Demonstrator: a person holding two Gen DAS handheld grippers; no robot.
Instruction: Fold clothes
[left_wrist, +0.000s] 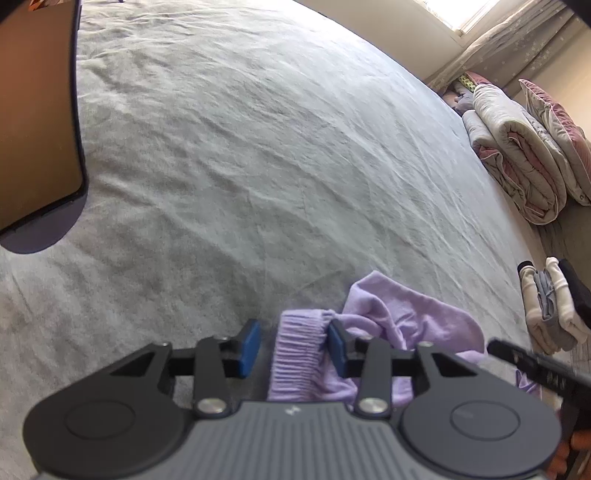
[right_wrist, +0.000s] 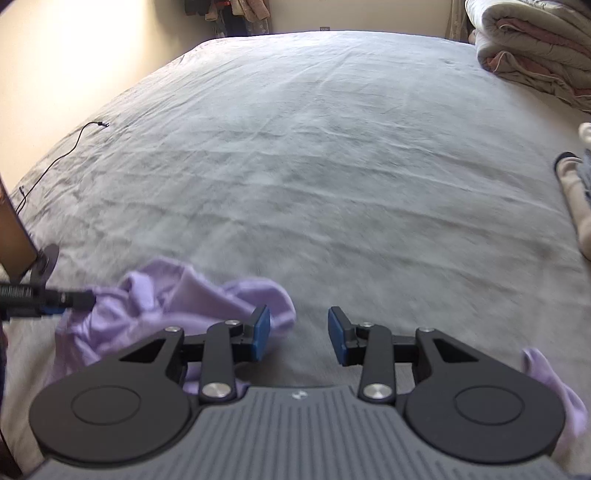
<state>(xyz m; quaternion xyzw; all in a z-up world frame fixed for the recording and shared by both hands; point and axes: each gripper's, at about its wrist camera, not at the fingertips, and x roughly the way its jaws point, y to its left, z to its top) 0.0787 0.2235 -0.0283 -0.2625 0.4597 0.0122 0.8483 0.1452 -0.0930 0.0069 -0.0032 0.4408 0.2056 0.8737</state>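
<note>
Left gripper (left_wrist: 293, 349) hangs low over the bed (left_wrist: 258, 166), pointing steeply down. The ribbed cuff of a lilac sock (left_wrist: 301, 354) lies between its blue pads (left_wrist: 248, 347). The right-hand pad touches the cuff's edge; the other stands clear of it, so the jaws are apart, not clamped. The rest of that sock lies crumpled on the grey sheet just beyond and to the right.

Right gripper (right_wrist: 299, 334) sits close beside, also tilted down, jaws apart with only bare sheet between them. The sock's foot end reaches its left finger (right_wrist: 260, 332); contact cannot be judged. A second lilac sock (right_wrist: 554, 391) shows at the lower right, partly hidden by the gripper body.

Near the bed's right edge: a small stack of folded socks (left_wrist: 550, 306) and, further up, a rolled quilt (left_wrist: 517, 147). A thin black cable (right_wrist: 55, 158) trails over the left side.
</note>
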